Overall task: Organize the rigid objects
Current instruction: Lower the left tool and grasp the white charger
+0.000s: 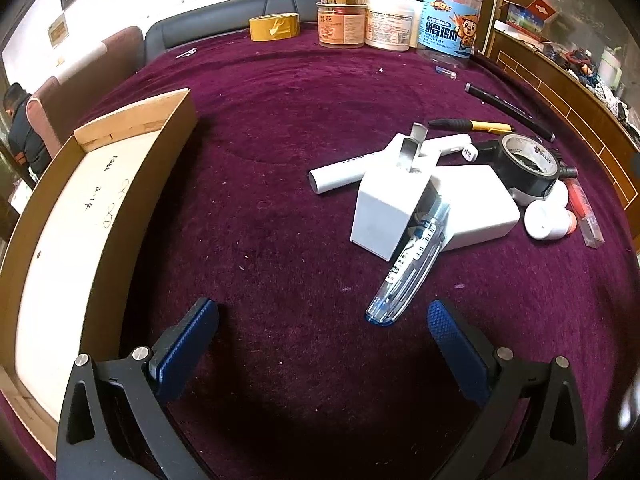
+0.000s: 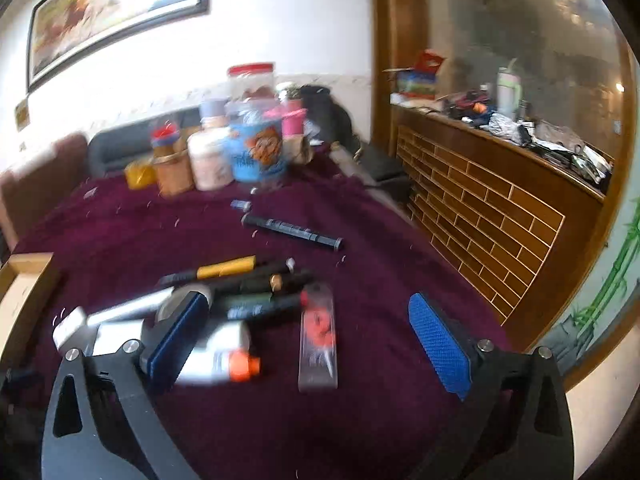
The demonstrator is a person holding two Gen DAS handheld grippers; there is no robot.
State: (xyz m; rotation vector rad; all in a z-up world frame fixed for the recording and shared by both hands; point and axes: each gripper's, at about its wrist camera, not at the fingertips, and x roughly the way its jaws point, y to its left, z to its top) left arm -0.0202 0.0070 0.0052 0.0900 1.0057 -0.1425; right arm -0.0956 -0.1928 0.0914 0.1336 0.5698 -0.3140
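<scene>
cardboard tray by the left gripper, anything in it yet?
Empty as far as visible. The cardboard tray shows only its bare white floor with pen marks; its nearest corner is cut off.

I see a purple velvet-covered surface (image 1: 280, 152). A shallow cardboard tray (image 1: 132, 184) lies on its left, a yellow tape roll (image 1: 274, 27) and jars (image 1: 390, 24) at the far edge, and white boxes (image 1: 476, 204), a black tape roll (image 1: 528, 164), and pens (image 1: 472, 125) clutter the right.
</scene>
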